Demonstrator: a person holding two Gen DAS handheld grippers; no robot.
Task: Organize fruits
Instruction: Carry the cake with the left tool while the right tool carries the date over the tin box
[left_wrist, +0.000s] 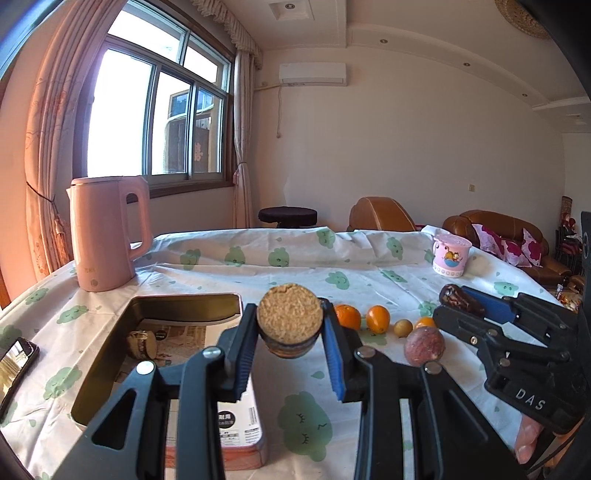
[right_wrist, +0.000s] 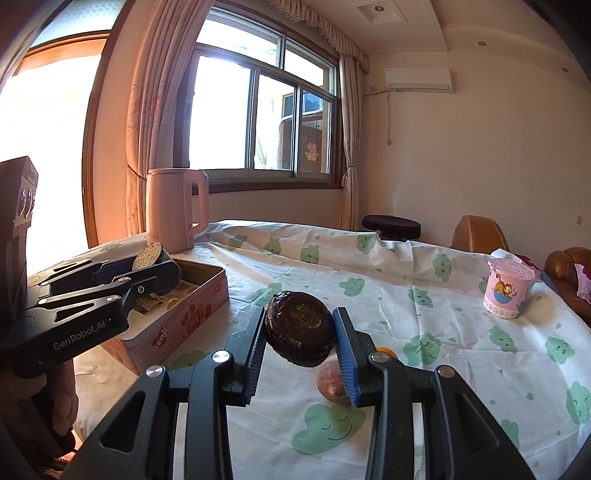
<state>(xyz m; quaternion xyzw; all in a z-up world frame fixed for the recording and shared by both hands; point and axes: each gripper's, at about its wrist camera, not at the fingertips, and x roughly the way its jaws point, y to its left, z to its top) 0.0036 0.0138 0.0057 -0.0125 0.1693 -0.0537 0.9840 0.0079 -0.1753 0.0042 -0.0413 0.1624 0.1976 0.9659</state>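
Note:
My left gripper (left_wrist: 290, 325) is shut on a cut dark fruit half with a grainy tan face (left_wrist: 289, 314), held above the right edge of a pink tin box (left_wrist: 147, 306). A similar piece (left_wrist: 142, 344) lies inside the box. My right gripper (right_wrist: 299, 334) is shut on a dark brown round fruit (right_wrist: 300, 334), above the tablecloth; it shows at the right of the left wrist view (left_wrist: 460, 301). On the cloth lie two oranges (left_wrist: 347, 315) (left_wrist: 378, 318), a small yellow fruit (left_wrist: 402, 327) and a reddish passion fruit (left_wrist: 424, 346).
A pink kettle (left_wrist: 107, 232) stands behind the box. A pink cartoon cup (left_wrist: 451, 254) stands at the far right. A phone (left_wrist: 14, 365) lies at the left table edge. Sofas and a stool stand beyond the table.

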